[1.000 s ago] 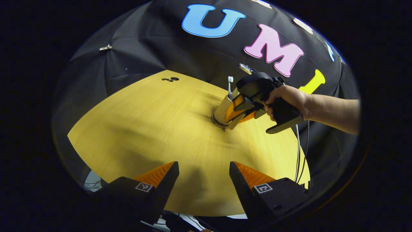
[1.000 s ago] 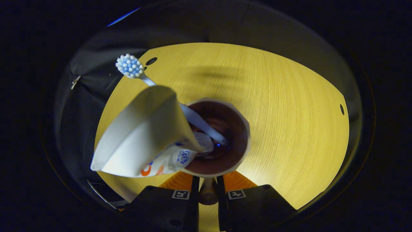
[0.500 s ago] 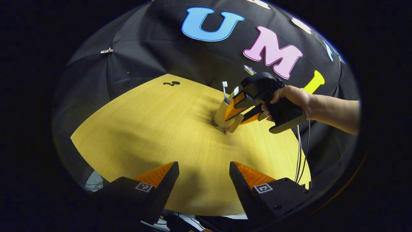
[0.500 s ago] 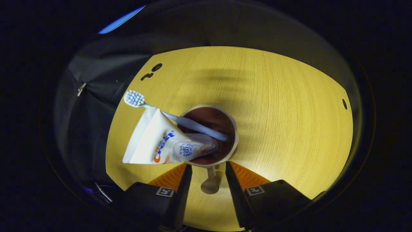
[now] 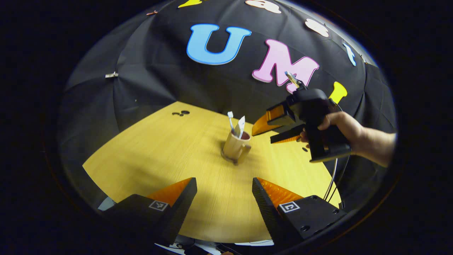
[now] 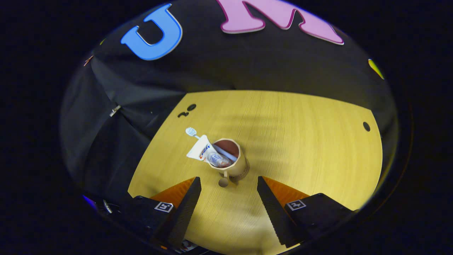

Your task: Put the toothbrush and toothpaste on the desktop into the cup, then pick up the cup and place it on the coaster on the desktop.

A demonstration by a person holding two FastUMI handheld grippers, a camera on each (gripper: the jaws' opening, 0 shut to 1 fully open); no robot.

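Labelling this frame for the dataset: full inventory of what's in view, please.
cup: 1, beige with dark inside, upright mid-desktop, handle toward the right gripper
toothbrush: 1, white, standing in the cup, head up
toothpaste: 1, white tube, in the cup, leaning out beside the toothbrush
coaster: 1, dark, edge showing under the cup
desktop: 1, yellow wood grain
left gripper: 1, open, low over the near desktop edge
right gripper: 1, open, apart from the cup
hand: 1, holding the right gripper

Wooden table carries a coaster, cup atop.
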